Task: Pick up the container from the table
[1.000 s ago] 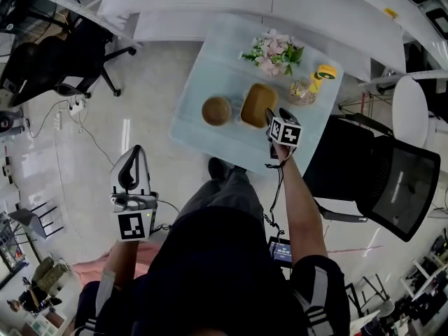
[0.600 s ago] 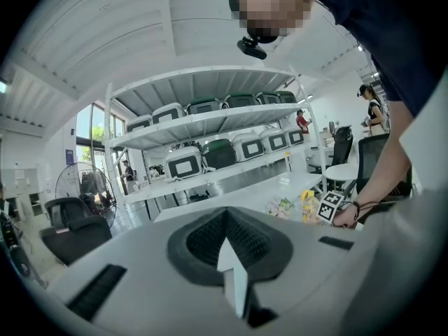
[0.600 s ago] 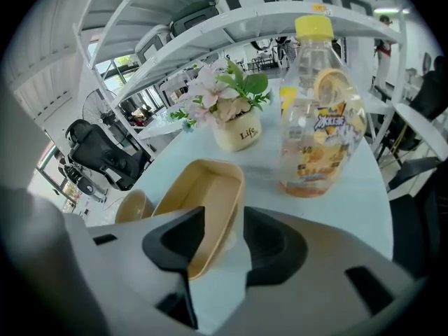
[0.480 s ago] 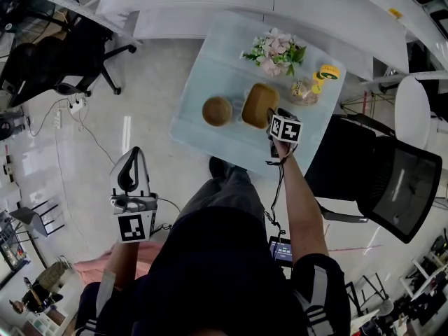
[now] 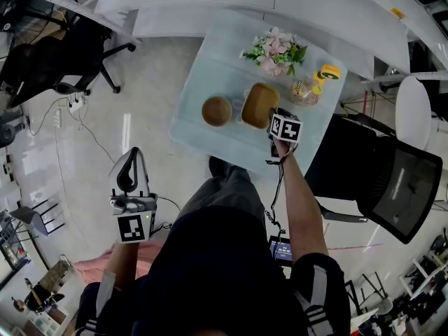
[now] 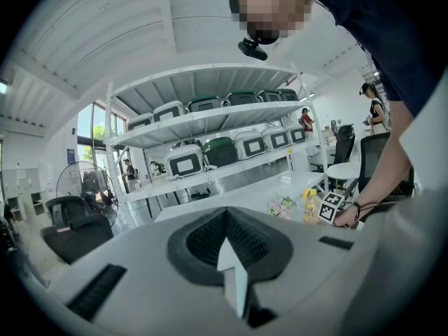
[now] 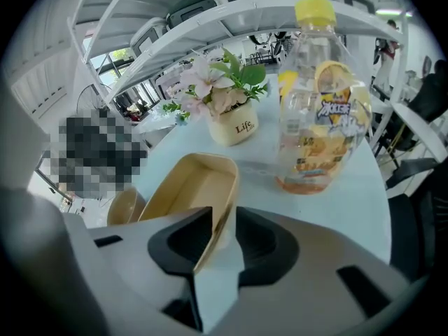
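The table (image 5: 203,110) carries the container (image 7: 189,187) just on my side of the flower pot (image 7: 238,128), flat and not yet lifted. My right gripper (image 7: 217,236) straddles its near wall, jaws closing around the rim but, I judge, not clamped. I should let them bite fully, then lift straight up. My left gripper (image 6: 227,250) hangs well away from the pot, jaws together, empty.

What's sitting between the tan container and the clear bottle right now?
Nothing: only bare table lies between the container and the bottle. The right gripper view shows it best, and the head view agrees.
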{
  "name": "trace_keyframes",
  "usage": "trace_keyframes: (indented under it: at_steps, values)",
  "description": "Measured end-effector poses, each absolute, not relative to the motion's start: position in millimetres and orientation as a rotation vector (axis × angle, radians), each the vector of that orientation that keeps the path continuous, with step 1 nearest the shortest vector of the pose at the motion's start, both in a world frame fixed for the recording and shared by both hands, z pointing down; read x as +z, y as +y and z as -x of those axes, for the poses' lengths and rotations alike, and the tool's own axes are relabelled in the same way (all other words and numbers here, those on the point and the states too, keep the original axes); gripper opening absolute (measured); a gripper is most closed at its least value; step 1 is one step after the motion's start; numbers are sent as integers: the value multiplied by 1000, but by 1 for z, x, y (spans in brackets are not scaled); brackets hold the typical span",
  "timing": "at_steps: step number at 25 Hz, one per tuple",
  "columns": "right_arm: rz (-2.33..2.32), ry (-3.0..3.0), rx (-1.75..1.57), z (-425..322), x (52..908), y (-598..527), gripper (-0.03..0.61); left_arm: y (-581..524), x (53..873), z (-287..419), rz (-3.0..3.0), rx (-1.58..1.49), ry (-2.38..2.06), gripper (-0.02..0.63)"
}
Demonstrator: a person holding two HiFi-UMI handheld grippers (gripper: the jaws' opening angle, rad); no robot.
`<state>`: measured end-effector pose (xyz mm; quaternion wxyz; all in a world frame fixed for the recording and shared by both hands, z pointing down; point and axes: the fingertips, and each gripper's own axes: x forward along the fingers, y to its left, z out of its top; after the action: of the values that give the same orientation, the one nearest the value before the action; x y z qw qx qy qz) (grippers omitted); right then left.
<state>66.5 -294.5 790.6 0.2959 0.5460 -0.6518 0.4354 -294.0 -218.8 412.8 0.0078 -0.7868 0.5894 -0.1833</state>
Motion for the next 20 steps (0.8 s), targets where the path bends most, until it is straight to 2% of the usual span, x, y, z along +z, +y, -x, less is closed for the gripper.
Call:
trace_keyframes:
  at_steps: [16,20]
  values:
    - [-1461,-1708,1164,-64,795,-297,58,-222,415,300,2454,-584,1859,3]
    - [-1461,-1699,1149,-64,795,-297,20,-221,416,299,2455,-586,1857,3]
